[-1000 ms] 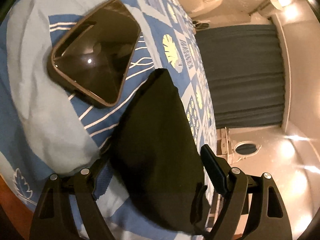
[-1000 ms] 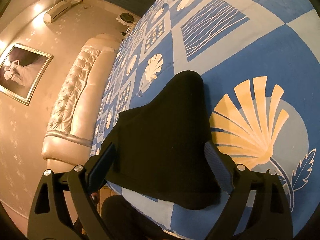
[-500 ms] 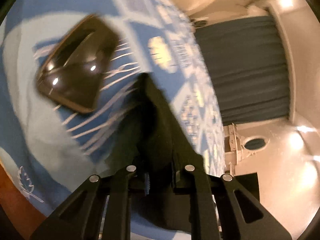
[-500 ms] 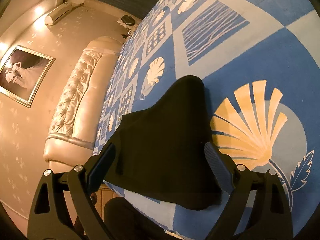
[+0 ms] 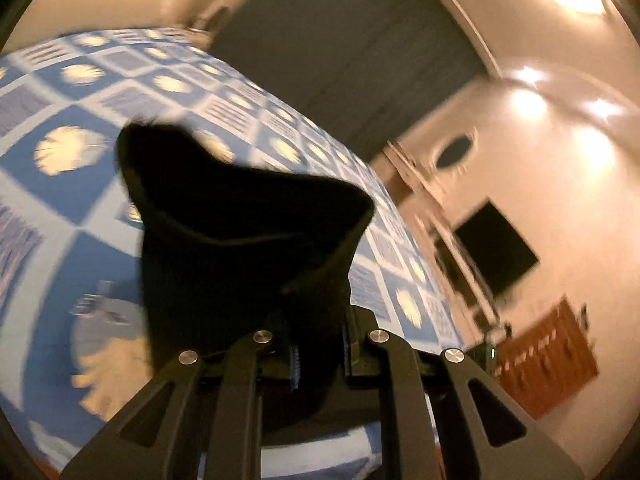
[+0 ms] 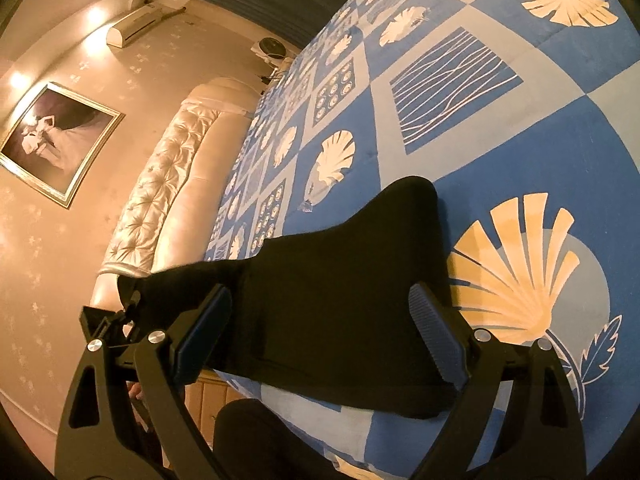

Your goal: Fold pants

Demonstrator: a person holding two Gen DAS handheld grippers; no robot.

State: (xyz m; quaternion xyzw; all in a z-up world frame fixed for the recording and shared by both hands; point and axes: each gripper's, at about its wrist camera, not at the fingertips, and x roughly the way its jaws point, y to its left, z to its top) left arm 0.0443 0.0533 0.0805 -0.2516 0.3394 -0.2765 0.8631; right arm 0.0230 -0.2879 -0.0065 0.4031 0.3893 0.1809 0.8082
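The black pants [image 6: 360, 248] lie folded on the blue shell-patterned bedspread [image 6: 520, 152]. In the left wrist view my left gripper [image 5: 320, 352] is shut on one end of the pants [image 5: 248, 240], held up above the bed with the cloth bulging ahead of its jaws. From the right wrist camera the left gripper [image 6: 116, 312] shows at the left, pulling that end out over the bed's edge. My right gripper [image 6: 320, 304] hovers open over the near part of the pants, its blue pads [image 6: 436, 336] wide apart on either side of the cloth.
A padded cream headboard [image 6: 168, 184] and a framed picture [image 6: 56, 140] stand to the left. Dark curtains [image 5: 340, 40], a wall screen [image 5: 496, 252] and a wooden cabinet [image 5: 548, 360] lie beyond the bed. A dark shape [image 6: 256, 440] sits under the near bed edge.
The left gripper closed on the pants' edge, then rose and rolled, lifting that end off the bed; the brown tray left its view. The right gripper stayed put.
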